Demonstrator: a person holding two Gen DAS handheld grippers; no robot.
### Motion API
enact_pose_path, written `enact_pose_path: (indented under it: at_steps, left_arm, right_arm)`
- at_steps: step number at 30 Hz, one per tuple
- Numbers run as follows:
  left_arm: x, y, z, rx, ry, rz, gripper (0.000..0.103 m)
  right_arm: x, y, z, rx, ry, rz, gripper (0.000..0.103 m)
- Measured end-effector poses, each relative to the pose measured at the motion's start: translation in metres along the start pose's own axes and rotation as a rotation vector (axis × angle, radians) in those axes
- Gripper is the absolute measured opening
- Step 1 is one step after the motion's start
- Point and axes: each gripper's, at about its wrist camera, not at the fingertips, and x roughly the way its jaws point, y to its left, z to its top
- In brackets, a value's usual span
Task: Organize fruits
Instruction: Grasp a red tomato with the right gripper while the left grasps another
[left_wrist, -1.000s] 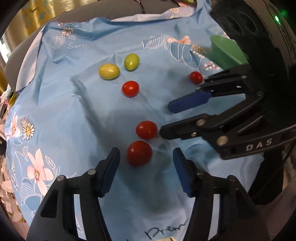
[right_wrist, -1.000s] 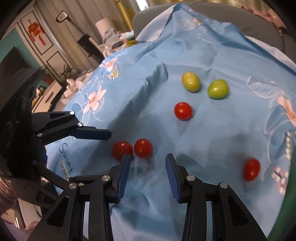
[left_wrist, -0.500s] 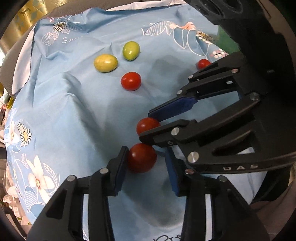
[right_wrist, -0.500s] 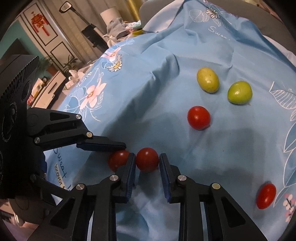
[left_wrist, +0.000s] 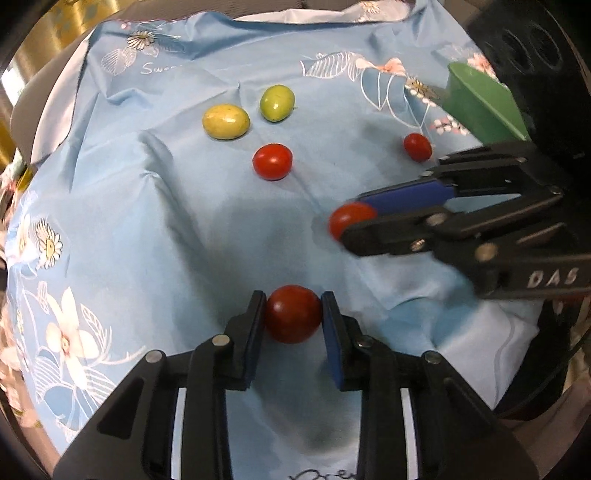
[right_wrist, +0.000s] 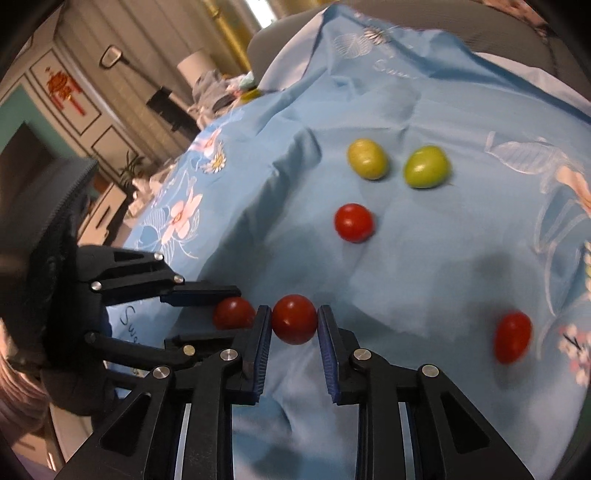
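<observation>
My left gripper (left_wrist: 293, 315) is shut on a red cherry tomato (left_wrist: 293, 314) just above the blue floral cloth (left_wrist: 147, 229). My right gripper (right_wrist: 294, 321) is shut on a second red tomato (right_wrist: 294, 319); it shows in the left wrist view (left_wrist: 349, 220) too. The left gripper's tomato also shows in the right wrist view (right_wrist: 233, 313). On the cloth lie two more red tomatoes (left_wrist: 272, 161) (left_wrist: 417, 147), a yellow fruit (left_wrist: 226, 121) and a green fruit (left_wrist: 277, 103).
A green container (left_wrist: 480, 107) stands at the right edge of the cloth, behind the right gripper. The cloth is wrinkled, with a ridge on the left. Room furniture shows beyond the table in the right wrist view.
Both grippers have closed on their tomatoes and lifted them slightly. The right gripper has moved away to the right of the left one.
</observation>
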Motion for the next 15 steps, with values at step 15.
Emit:
enact_pose_path:
  at_steps: [15]
  left_arm:
    - [-0.044, -0.027, -0.008, -0.11, -0.139, -0.057, 0.03]
  right_arm:
    - [-0.081, -0.022, -0.048, 0.156, -0.161, -0.08, 0.027]
